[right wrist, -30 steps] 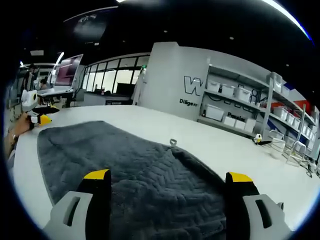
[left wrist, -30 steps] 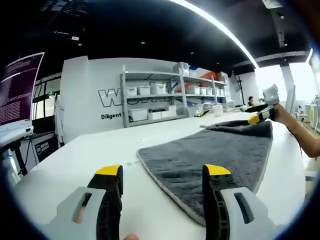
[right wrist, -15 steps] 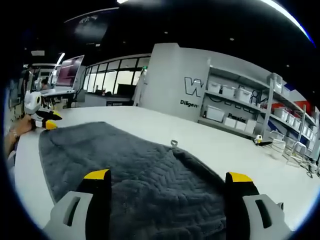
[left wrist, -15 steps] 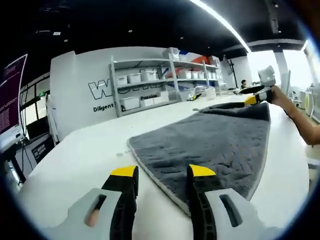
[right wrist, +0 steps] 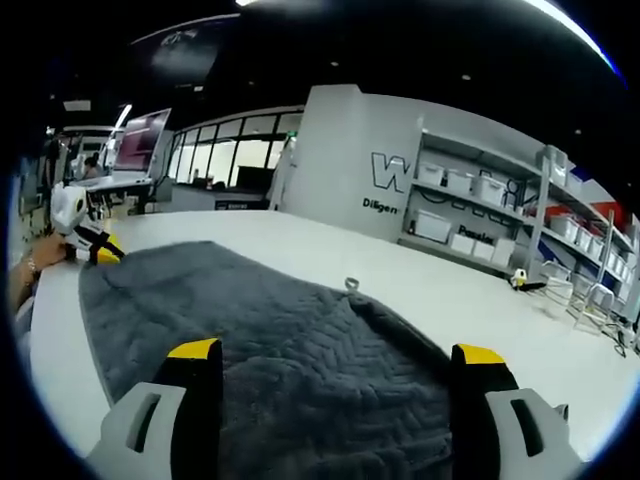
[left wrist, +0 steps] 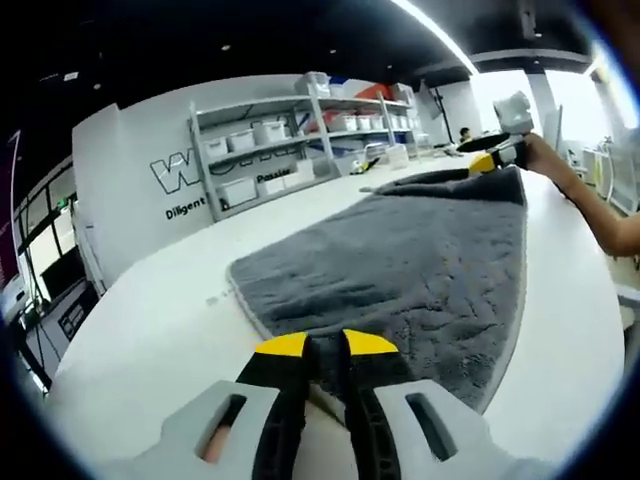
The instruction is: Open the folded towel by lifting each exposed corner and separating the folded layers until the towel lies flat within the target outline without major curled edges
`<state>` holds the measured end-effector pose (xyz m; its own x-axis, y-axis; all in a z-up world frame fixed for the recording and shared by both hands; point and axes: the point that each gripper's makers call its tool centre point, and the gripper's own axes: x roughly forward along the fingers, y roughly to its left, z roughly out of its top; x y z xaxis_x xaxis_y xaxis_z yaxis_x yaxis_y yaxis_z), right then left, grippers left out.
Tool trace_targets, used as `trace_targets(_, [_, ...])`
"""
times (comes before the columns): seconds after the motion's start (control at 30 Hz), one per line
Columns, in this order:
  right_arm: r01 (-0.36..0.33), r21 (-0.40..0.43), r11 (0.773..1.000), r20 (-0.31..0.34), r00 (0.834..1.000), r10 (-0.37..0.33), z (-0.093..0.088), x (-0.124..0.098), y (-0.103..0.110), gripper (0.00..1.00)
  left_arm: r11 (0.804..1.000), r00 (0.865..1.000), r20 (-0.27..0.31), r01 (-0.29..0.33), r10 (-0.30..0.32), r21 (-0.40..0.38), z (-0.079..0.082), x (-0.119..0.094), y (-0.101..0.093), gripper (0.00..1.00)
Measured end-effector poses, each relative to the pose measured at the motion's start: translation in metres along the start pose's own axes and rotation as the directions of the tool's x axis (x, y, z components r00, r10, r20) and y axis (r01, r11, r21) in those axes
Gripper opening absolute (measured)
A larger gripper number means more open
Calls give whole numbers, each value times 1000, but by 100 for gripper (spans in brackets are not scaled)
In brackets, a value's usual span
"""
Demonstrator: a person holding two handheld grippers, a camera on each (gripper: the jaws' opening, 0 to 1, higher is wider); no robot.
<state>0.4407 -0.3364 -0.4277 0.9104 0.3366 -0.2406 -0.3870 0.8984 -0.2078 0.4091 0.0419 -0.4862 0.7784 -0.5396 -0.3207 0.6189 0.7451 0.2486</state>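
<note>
A grey towel (left wrist: 410, 260) lies spread on the white table (left wrist: 140, 340), with a folded layer at its far end. My left gripper (left wrist: 327, 346) sits at the towel's near edge, its yellow-tipped jaws shut with the pale hem between them. In the right gripper view the towel (right wrist: 250, 330) runs under my right gripper (right wrist: 337, 352), which is open just above the cloth with nothing held. The right gripper (left wrist: 490, 158) also appears at the towel's far corner in the left gripper view, held by a hand. The left gripper (right wrist: 95, 245) is small at the towel's left corner.
Grey shelves with white bins (left wrist: 260, 150) stand beyond the table, seen too in the right gripper view (right wrist: 470, 210). A small yellow and black object (right wrist: 522, 280) rests on the table (right wrist: 470, 310) at the right. A screen (right wrist: 138, 140) stands far left. A person's forearm (left wrist: 590, 210) reaches in.
My left gripper's jaws went from wide open to shut on the towel's near edge, and that view moved closer to the cloth. The right gripper stayed open in place.
</note>
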Motion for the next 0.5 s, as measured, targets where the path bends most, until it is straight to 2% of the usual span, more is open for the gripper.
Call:
trace_targets(0.07, [-1,-2,1000,-2,1000,1,0,0,0,96,1000,1000,-1,10,-10,7,0,0,-2,4])
trace_targets(0.2, [1,0,1000,0,1000,-1,0,0,0,96,1000,1000,-5,15,-15,15,0,1,-4,3])
trace_targets(0.37, [1,0,1000,-2,1000,-1,-1,0,0,96,1000,1000,-2,-12,12,20,0,0,1,11])
trace_targets(0.5, [0,0,1000,-8,1000,0,-2,-1,1,96,1000,1000,-4,-15,15,-4,-1,0,1,11])
